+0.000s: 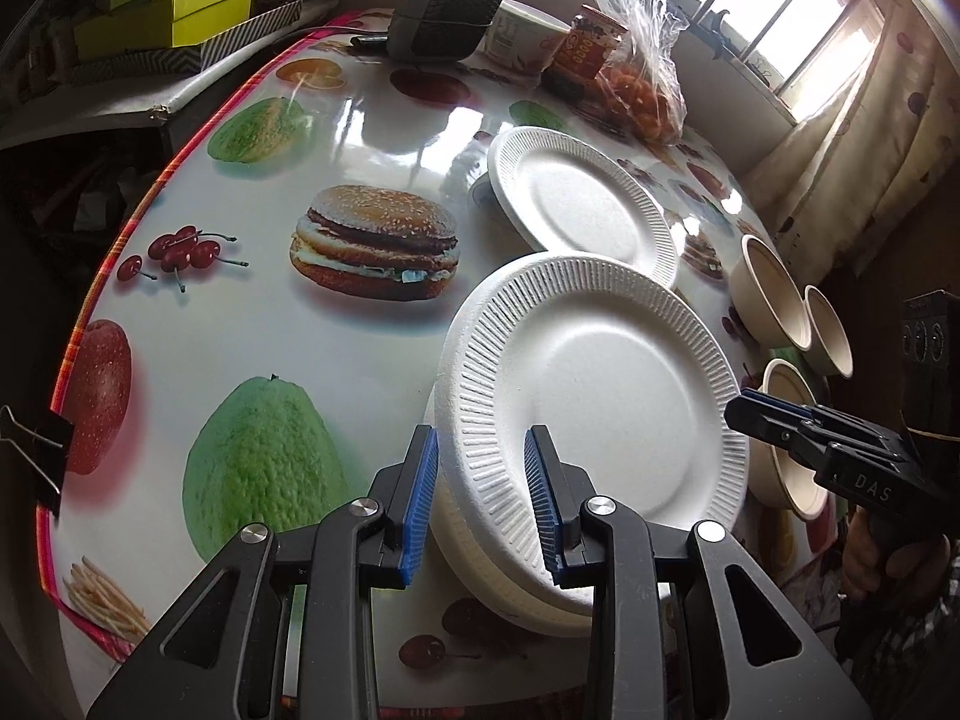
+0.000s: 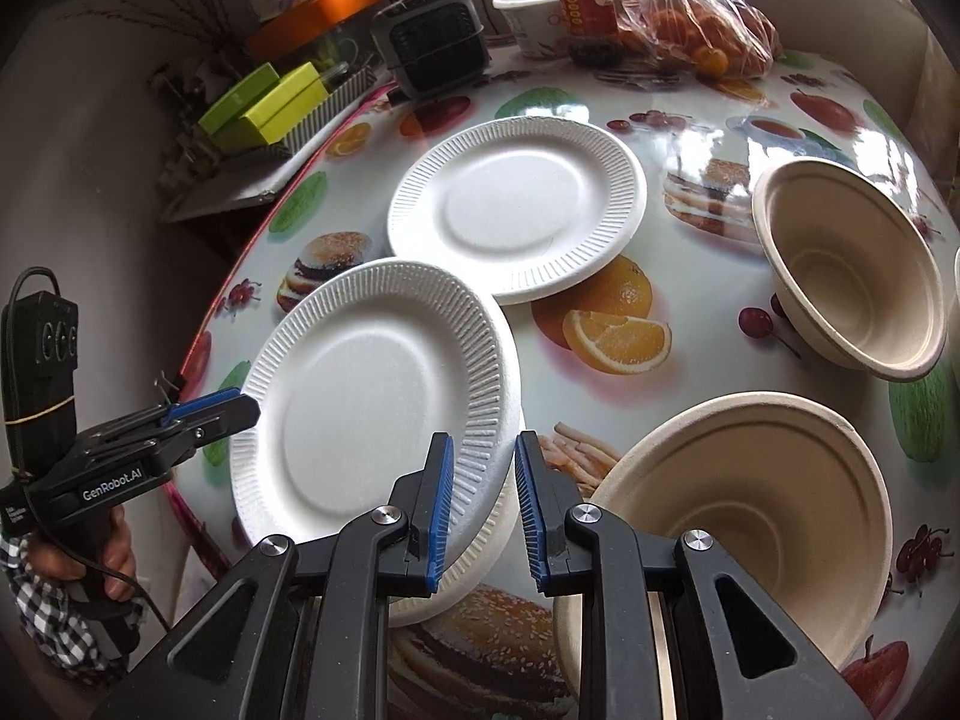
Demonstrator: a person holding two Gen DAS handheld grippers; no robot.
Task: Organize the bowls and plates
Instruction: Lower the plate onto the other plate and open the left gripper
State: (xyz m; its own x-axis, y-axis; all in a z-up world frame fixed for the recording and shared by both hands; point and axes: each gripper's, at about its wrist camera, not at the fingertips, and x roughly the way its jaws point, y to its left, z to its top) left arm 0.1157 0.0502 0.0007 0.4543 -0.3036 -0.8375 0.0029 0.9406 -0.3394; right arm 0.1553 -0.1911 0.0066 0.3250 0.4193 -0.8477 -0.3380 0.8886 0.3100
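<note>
A white ribbed paper plate (image 1: 606, 384) lies askew on top of a stack of like plates (image 1: 480, 564). My left gripper (image 1: 480, 498) has its blue pads either side of the plate's near-left rim and grips it. My right gripper (image 2: 485, 498) is shut on the same top plate (image 2: 372, 396) at its right rim, above the stack (image 2: 498, 546). Each gripper also shows in the other view, the right gripper (image 1: 744, 411) and the left gripper (image 2: 249, 405). A single white plate (image 2: 516, 204) lies farther back. Beige bowls (image 2: 750, 510) (image 2: 852, 264) stand to the right.
On the fruit-print table (image 1: 240, 312) a black fan heater (image 1: 444, 0), a paper cup (image 1: 522, 36), a jar (image 1: 588, 42) and a bag of oranges (image 1: 642, 96) line the far edge. Green boxes (image 1: 174, 6) sit beyond the left edge. A binder clip (image 1: 30, 444) holds the cloth.
</note>
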